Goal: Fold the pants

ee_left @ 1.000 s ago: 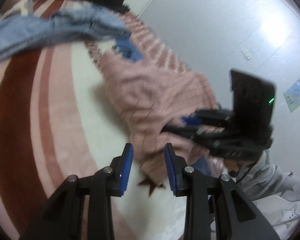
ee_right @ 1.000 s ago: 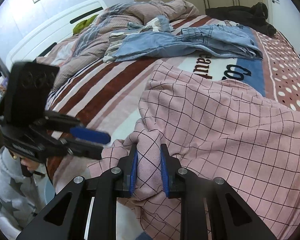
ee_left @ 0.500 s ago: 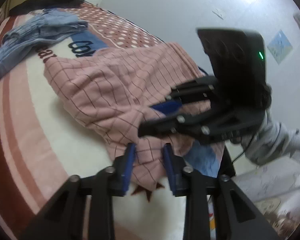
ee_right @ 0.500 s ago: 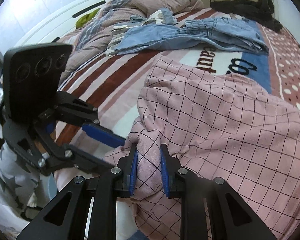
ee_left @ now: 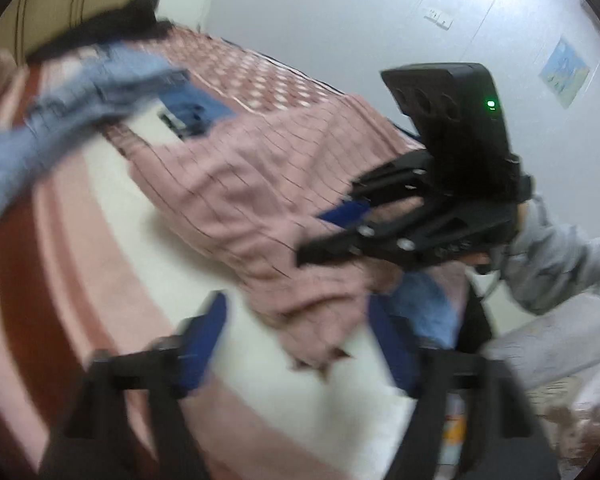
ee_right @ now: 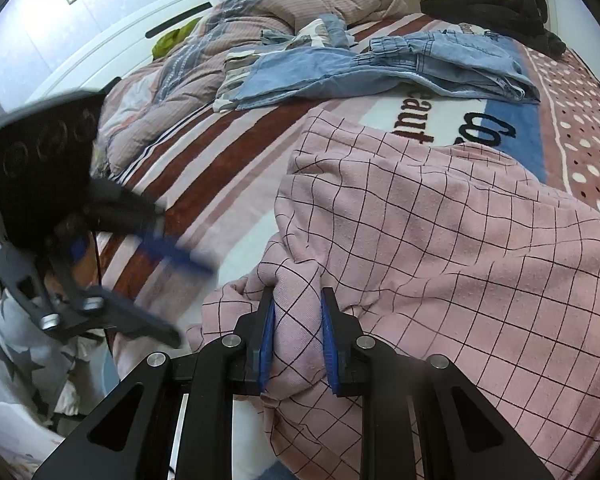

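Pink checked pants (ee_right: pixel 440 240) lie crumpled on the striped bed blanket (ee_right: pixel 204 184). My right gripper (ee_right: pixel 296 332) is shut on a bunched fold at their near edge, and cloth fills the gap between its blue pads. In the left wrist view, the pants (ee_left: pixel 252 192) run from the middle down to a loose corner. That corner lies between the fingers of my left gripper (ee_left: pixel 300 340), whose jaws are opening wide, and the pads do not touch the cloth. The right gripper (ee_left: pixel 320 236) shows at the right, biting the cloth. The left gripper (ee_right: pixel 184 300) appears blurred at the left.
Blue jeans (ee_right: pixel 380 68) are spread further up the bed, with a black garment (ee_right: pixel 500 12) beyond them. A rumpled quilt (ee_right: pixel 240 28) sits by the white headboard (ee_right: pixel 112 44). A person's grey star-print sleeve (ee_left: pixel 560 264) is at the bed's near edge.
The left jaws, narrow around the pants' corner half a second ago, have spread wide and let it go, and the left view has rolled. The right gripper keeps its grip.
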Available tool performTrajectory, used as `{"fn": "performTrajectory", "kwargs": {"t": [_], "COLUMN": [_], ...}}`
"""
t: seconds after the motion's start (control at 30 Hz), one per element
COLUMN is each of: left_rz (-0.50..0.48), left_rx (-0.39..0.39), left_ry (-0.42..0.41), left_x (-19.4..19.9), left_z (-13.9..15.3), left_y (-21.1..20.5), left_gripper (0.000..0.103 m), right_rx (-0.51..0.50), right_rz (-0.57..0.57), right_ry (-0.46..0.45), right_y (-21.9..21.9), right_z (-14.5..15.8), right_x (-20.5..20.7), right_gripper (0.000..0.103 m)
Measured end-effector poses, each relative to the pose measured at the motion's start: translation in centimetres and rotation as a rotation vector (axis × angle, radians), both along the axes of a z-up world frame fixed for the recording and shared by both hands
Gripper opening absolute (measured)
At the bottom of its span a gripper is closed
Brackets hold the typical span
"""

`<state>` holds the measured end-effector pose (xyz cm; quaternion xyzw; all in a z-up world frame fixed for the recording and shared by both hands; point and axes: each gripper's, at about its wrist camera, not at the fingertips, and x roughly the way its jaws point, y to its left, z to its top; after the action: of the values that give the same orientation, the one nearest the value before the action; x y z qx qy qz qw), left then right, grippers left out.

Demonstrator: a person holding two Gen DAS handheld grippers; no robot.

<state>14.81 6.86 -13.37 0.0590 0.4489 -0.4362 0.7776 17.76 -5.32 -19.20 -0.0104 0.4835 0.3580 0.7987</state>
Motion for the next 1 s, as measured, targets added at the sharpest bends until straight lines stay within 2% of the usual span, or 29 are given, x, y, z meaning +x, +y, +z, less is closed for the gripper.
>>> {"fn": "performTrajectory", "kwargs": {"t": [0.13,0.17,0.2,0.23,0.5,0.57,0.63,0.67,1.0], "left_rz": [-0.092,-0.113,-0.124,-0.129,-0.123,-0.127,-0.133,-0.129,-0.095], "left_rx": [0.003,0.011,0.014,0.011,-0.014,-0.014,-0.023,-0.022,0.004], "left_ry": [0.053,0.061,0.07,0.087,0.063,0.065,0.08,0.076,0.054], "left_x": [0.8,1.0,1.2,1.6,3.0,2.8,2.4,2.2,-1.2], "left_z": [-0.8,-1.2,-1.5,-1.9,-2.8,-2.9,-2.9,-2.8,-2.4], "left_y": [-1.2,-1.7,-2.0,-2.2,-2.9,-2.8,-2.5,-2.4,-1.5], "left_gripper": [0.07,0.065,0.053,0.046,0.046,0.036,0.017,0.013,0.006], "right_rx": [0.003,0.001,-0.001,-0.003,0.004,0.001,-0.002,-0.002,0.009], "right_rz": [0.0,0.0,0.001,0.003,-0.008,-0.006,-0.006,-0.004,-0.016], "right_ry": [0.011,0.011,0.01,0.009,0.023,0.025,0.029,0.031,0.045], "right_y": [0.0,0.1,0.1,0.2,0.1,0.1,0.2,0.3,0.2], "right_z": [-0.1,0.0,0.0,0.0,-0.3,-0.3,-0.4,-0.5,-0.8], "right_x": [0.2,0.2,0.1,0.1,0.3,0.3,0.3,0.4,0.9], "right_gripper": [0.016,0.016,0.016,0.016,0.016,0.016,0.016,0.016,0.016]}}
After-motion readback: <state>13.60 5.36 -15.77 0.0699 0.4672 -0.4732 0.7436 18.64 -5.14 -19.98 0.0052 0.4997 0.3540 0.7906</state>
